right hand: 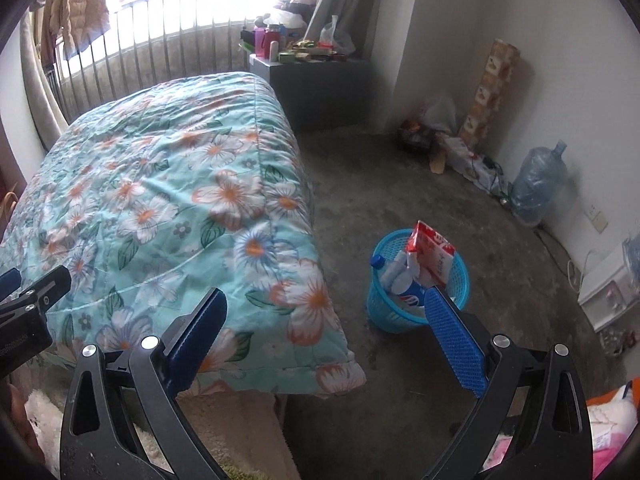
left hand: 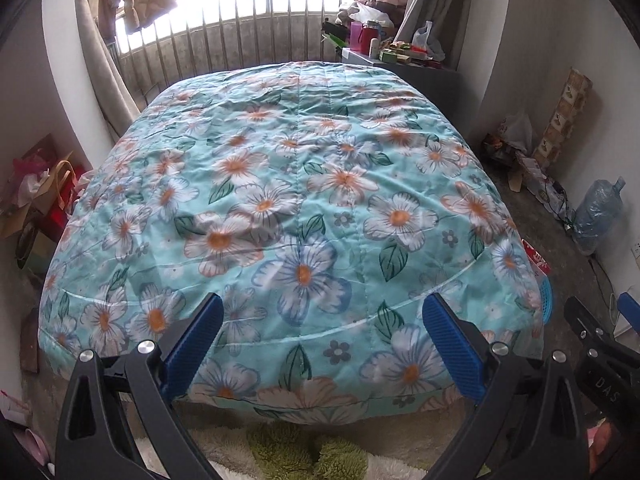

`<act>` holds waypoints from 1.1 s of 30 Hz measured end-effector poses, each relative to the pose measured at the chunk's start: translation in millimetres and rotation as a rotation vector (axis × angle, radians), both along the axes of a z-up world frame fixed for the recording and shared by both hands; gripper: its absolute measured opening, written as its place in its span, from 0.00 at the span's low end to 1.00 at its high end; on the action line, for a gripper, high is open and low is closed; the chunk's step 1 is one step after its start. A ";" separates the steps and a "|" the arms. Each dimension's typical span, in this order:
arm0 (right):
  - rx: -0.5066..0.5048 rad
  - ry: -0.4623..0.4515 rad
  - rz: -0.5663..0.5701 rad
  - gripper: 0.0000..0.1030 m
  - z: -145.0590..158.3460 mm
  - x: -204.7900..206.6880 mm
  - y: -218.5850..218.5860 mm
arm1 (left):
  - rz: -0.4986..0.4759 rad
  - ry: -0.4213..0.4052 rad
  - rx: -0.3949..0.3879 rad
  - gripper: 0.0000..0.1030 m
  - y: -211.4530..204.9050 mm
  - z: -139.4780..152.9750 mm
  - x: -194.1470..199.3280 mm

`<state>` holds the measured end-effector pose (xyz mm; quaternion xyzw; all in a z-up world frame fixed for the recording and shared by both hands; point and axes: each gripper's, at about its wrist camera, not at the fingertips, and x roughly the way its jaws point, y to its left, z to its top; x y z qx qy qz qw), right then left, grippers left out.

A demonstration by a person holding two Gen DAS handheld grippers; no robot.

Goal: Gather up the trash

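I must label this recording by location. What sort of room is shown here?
Most likely a bedroom: a bed under a floral quilt, a cluttered bedside cabinet by the barred window, and a blue wastebasket on the floor.

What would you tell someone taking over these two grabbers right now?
Left gripper: open, empty, over the foot of the quilt.
Right gripper: open, empty, beside the quilt's corner.
Basket: on the floor right of the bed, holding a red carton and bottles.
Done: that trash is binned.
Left: no loose trash shows on the quilt; perhaps check the clutter by the wall.
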<state>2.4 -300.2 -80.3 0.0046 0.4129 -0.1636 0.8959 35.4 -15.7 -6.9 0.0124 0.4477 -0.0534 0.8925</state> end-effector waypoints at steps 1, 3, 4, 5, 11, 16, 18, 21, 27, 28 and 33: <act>-0.001 -0.001 -0.002 0.92 0.6 -0.9 -1.1 | 0.003 0.000 0.001 0.95 0.2 0.3 0.1; 0.000 -0.005 -0.005 0.92 1.8 -2.4 -3.0 | 0.015 -0.005 0.001 0.95 1.9 1.6 -0.5; 0.002 -0.003 -0.001 0.92 1.8 -1.6 -4.3 | 0.023 -0.006 0.000 0.95 3.1 1.9 -0.8; 0.005 0.000 0.002 0.92 0.9 -1.3 -4.6 | 0.028 -0.005 -0.001 0.95 4.0 1.8 -1.0; 0.026 0.017 0.005 0.92 -4.2 -0.9 -7.0 | 0.046 0.001 0.008 0.95 5.3 -0.1 0.1; 0.000 0.022 0.005 0.92 -4.7 -3.6 -9.9 | 0.030 0.017 0.009 0.95 -2.6 -4.4 0.6; -0.009 0.021 0.008 0.92 -3.7 -5.8 -12.3 | 0.014 0.029 0.007 0.95 -8.4 -6.8 1.2; -0.020 0.017 0.002 0.92 -2.3 -8.6 -17.6 | -0.006 0.036 0.009 0.95 -17.1 -7.5 1.3; -0.015 0.005 -0.016 0.92 -2.6 -12.4 -29.2 | -0.031 0.001 0.034 0.95 -26.5 1.0 -1.6; -0.014 0.004 -0.017 0.92 -3.4 -12.6 -29.8 | -0.033 0.001 0.036 0.95 -26.9 1.4 -2.1; 0.003 0.009 -0.009 0.92 -9.0 -13.6 -31.0 | -0.045 0.005 0.058 0.95 -32.6 -0.5 -4.4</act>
